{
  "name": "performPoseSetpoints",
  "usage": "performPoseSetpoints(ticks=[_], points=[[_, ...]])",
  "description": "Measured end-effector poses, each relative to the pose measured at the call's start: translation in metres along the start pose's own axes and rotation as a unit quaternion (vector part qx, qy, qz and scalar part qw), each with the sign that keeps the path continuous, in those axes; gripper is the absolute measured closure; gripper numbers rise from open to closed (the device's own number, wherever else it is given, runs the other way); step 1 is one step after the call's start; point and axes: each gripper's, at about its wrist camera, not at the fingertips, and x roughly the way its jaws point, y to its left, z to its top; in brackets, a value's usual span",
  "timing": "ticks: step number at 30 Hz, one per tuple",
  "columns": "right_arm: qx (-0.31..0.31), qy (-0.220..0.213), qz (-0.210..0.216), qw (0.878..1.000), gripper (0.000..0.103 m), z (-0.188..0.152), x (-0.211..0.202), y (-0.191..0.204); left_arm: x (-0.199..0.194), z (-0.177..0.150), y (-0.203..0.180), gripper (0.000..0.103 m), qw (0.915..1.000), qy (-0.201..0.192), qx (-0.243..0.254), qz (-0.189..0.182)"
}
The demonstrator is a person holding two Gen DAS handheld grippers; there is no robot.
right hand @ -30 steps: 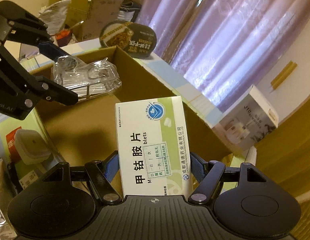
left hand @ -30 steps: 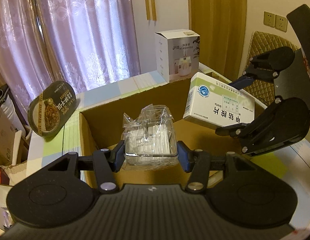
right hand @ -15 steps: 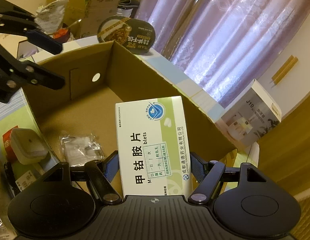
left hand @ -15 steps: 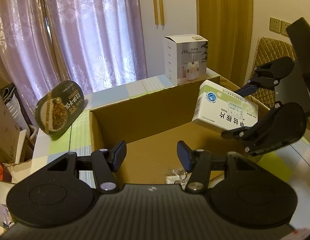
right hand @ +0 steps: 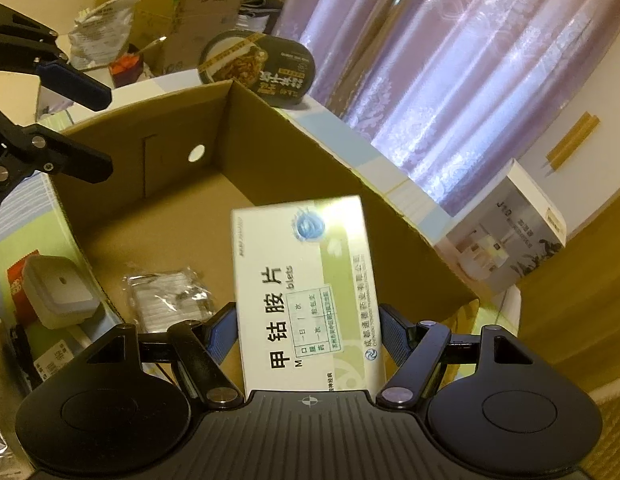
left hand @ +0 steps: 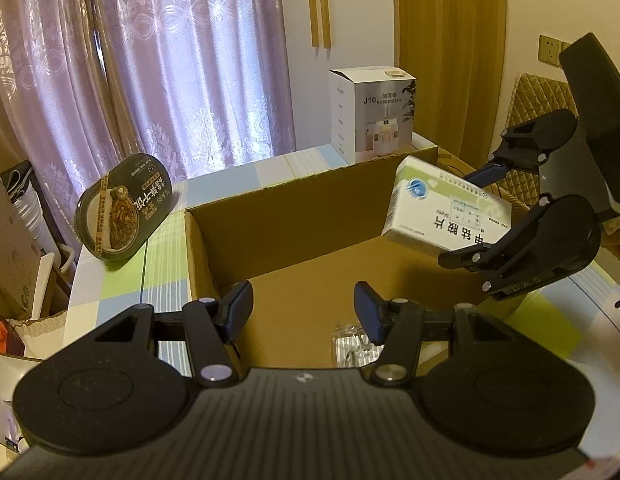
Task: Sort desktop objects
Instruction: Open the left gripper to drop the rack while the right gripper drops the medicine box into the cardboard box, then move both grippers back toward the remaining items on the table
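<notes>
Item: open cardboard box (left hand: 294, 216), recorded at the centre of both views on a chequered table (left hand: 118, 280), judged to serve as the collecting bin for the sort. Item: left gripper (left hand: 302, 308), noted at lower centre of the left wrist view with its fingers spread apart and nothing between them, poised above the box interior. Item: clear plastic packet (right hand: 170, 300), lying on the box floor at lower left of the right wrist view; in the left wrist view only a corner of it (left hand: 350, 340) was seen, by the right-hand finger. Item: medicine carton (right hand: 306, 292), white and green with printed characters, clamped flat-sided between the closed fingers of the right gripper (right hand: 308, 332) and held over the box, right of centre in the left wrist view; it was judged to be held there for release into the box. Item: noodle bowl (left hand: 124, 206), propped on edge on the table at left of the left wrist view, outside the box and not yet sorted. Item: humidifier box (left hand: 372, 114), stood upright behind the far wall of the box. Shown by the right wrist view alone: a white square device (right hand: 60, 292) on the table at lower left, outside the box wall, and cluttered cartons at upper left. Shown by the left wrist view alone: the right gripper from outside (left hand: 522, 232) and a wall socket (left hand: 550, 50) at upper right.
</notes>
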Motion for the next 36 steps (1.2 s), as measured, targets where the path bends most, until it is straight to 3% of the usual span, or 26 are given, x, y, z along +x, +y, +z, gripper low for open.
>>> performPoseSetpoints(ticks=[3,5,18,27,36], points=[[-0.005,-0.006,-0.007,1.0,0.03,-0.001,-0.001,0.001,-0.001,0.001,0.0,0.052,1.0,0.0,0.003,0.003],[-0.002,-0.009,-0.009,1.0,0.022,-0.002,-0.003,0.0,-0.002,0.0,0.0,0.052,1.0,0.0,0.002,0.004],[0.007,-0.018,-0.025,1.0,0.022,-0.005,-0.027,-0.001,-0.012,-0.005,-0.001,0.051,1.0,0.001,0.001,0.006],[0.005,-0.048,-0.028,0.998,0.022,-0.016,-0.078,0.008,-0.043,-0.003,-0.008,0.05,0.9998,-0.01,0.01,0.012],[0.003,-0.054,-0.02,0.998,0.022,-0.063,-0.135,0.025,-0.086,-0.024,-0.024,0.047,0.9996,-0.01,0.026,0.009]])
